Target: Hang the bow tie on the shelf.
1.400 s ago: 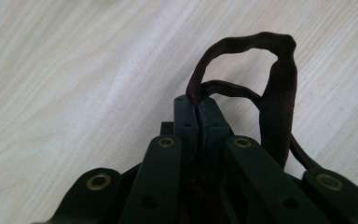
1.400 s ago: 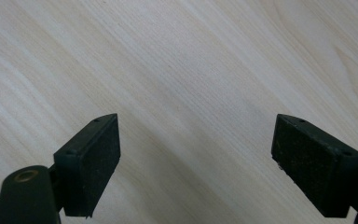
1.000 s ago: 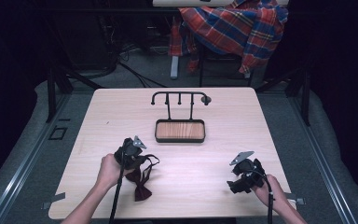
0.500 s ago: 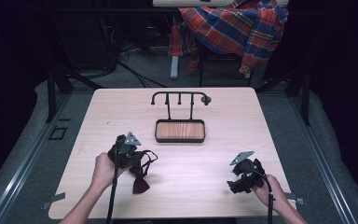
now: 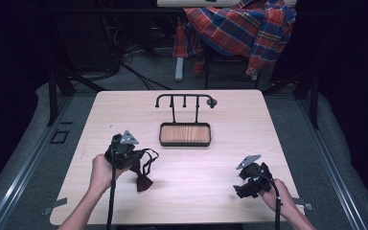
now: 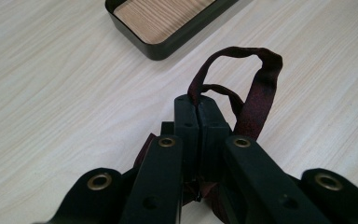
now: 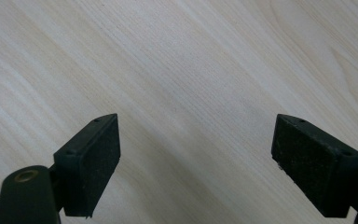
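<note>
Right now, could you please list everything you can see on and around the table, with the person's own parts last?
Dark red fabric bow tie with strap: one, maroon, near the table's left front, strap pinched in the left tongs, bow hanging to the tabletop.
Black metal tray with wooden base: one, black and light brown, table centre.
Black metal hanging rack: one, black, just behind the tray.
Light wooden table: one, pale wood.
Red and blue plaid cloth: one, draped behind the table.
Left tongs: one, black, shut on the strap.
Right tongs: one, black, open over bare wood at the right front.
Hands: two, at the near edge.
</note>
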